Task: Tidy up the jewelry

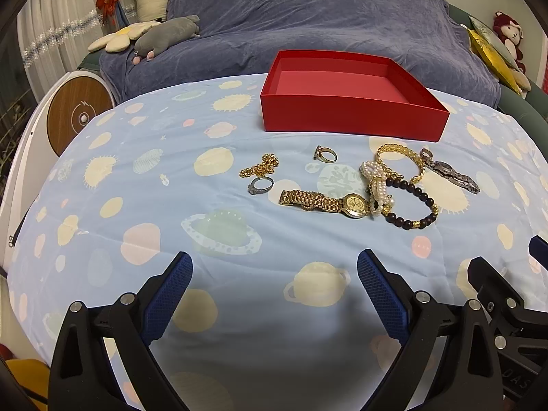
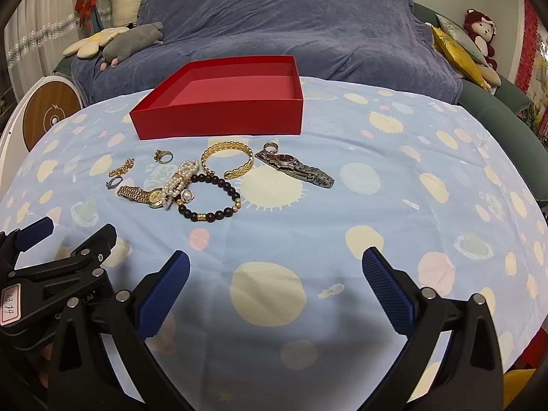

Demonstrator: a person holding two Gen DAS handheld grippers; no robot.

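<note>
A bench (image 1: pixel 137 185) draped in a pale blue cloth printed with planets and suns carries the jewelry. The open red box (image 1: pixel 349 116) sits toward the far edge. In front of it lie a gold watch (image 1: pixel 325 202), a pearl strand (image 1: pixel 375 185), a dark bead bracelet (image 2: pixel 212 217), a gold bangle (image 2: pixel 227 161), a silver watch (image 2: pixel 294 167) and a silver ring (image 1: pixel 261 185). Behind stands a sofa under a blue-grey throw (image 2: pixel 274 17) with plush toys. Left tongs (image 1: pixel 274 274) and right tongs (image 2: pixel 275 270) hover spread wide, holding nothing.
</note>
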